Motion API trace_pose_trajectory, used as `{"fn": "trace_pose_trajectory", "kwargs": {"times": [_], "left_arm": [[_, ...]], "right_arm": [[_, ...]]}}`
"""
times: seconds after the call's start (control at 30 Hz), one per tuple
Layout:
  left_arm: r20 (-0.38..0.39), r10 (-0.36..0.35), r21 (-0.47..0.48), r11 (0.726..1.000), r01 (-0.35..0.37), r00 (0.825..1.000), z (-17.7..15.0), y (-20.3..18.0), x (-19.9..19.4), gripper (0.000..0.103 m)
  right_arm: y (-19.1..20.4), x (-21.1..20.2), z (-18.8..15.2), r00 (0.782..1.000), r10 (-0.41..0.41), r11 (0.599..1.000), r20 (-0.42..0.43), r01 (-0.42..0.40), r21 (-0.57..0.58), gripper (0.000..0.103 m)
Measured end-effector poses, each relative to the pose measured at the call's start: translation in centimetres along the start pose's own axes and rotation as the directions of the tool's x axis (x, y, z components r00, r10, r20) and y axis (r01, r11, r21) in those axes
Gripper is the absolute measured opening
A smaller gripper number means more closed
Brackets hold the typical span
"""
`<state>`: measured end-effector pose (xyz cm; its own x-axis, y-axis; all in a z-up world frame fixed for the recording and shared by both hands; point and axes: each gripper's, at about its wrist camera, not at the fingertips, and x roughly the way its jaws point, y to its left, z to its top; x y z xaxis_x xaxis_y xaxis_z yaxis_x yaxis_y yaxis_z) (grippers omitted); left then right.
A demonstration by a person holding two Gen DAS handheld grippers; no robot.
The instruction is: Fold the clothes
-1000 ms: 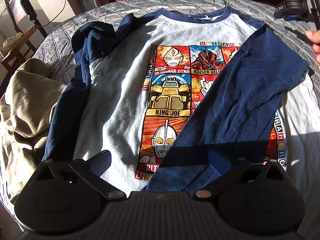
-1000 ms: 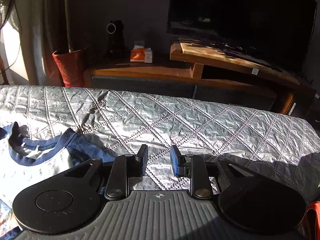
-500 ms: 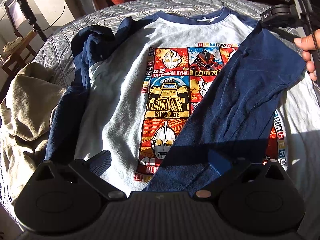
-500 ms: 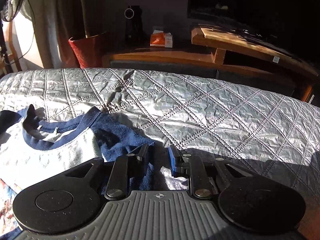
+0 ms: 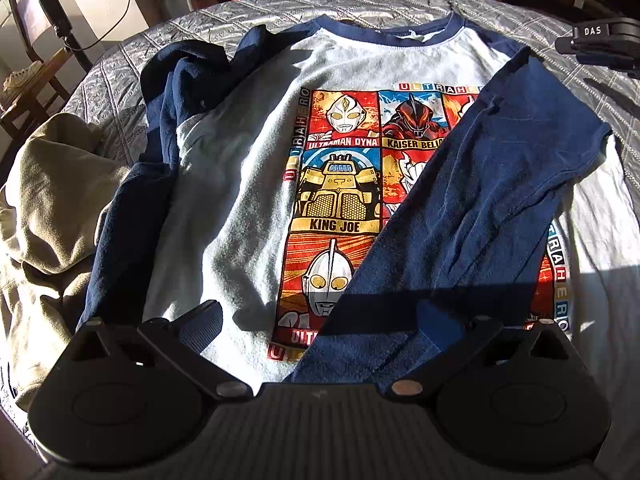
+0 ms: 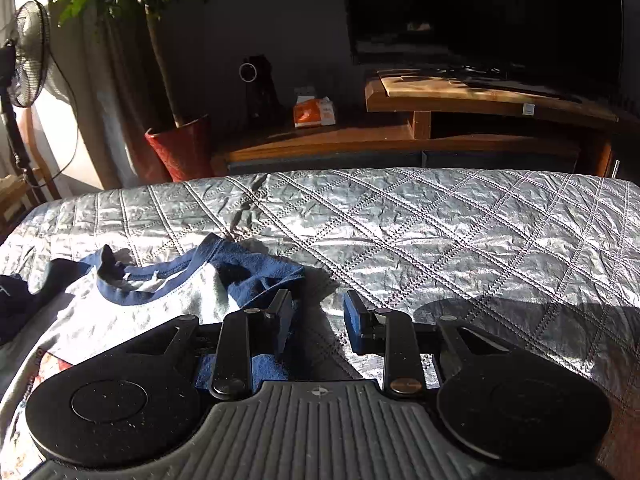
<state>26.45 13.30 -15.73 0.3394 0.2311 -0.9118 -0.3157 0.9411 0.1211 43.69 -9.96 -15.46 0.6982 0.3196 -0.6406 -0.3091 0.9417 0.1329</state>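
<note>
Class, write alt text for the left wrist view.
A grey shirt with navy sleeves and a cartoon print lies flat on a quilted bed, one sleeve folded across it. The left gripper is wide open above its hem.

Home living room, sunlit. Big dark TV (image 6: 484, 20) over wooden media console (image 6: 440, 120). Potted plant in red pot (image 6: 182, 150), standing fan (image 6: 26, 56) by window, tissue box (image 6: 314, 112) on low shelf. Silver quilted cover (image 6: 440, 232) as work surface, laundry on it: graphic raglan shirt (image 5: 248, 184), beige garment (image 5: 52, 200).
</note>
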Motion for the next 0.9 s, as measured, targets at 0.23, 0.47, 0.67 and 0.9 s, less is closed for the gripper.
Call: {"fn": "trace_pose_trajectory", "kwargs": {"times": [0.23,0.47,0.67,0.9], "left_arm": [[-0.038,-0.035,-0.037,0.999,0.034,0.999,0.0,1.0,0.3,0.103],[-0.044,-0.031,-0.156,0.987,0.024,0.999,1.1,5.2,-0.2,0.102],[0.005,-0.002,-0.270,0.963,0.003,1.000,2.8,9.2,-1.5,0.102],[0.059,0.075,-0.333,0.942,-0.051,0.995,3.4,12.7,-3.2,0.102]], "right_arm": [[-1.7,-3.1,-4.7,0.986,-0.149,0.984,-0.076,0.140,-0.114,0.062],[1.9,-8.7,-4.9,0.994,-0.111,0.971,0.014,0.111,-0.213,0.052],[14.4,-15.3,-10.3,0.965,0.250,0.844,-0.083,-0.260,-0.468,0.060],[26.8,-18.5,-19.8,0.865,0.396,0.599,-0.309,-0.498,-0.627,0.057]]}}
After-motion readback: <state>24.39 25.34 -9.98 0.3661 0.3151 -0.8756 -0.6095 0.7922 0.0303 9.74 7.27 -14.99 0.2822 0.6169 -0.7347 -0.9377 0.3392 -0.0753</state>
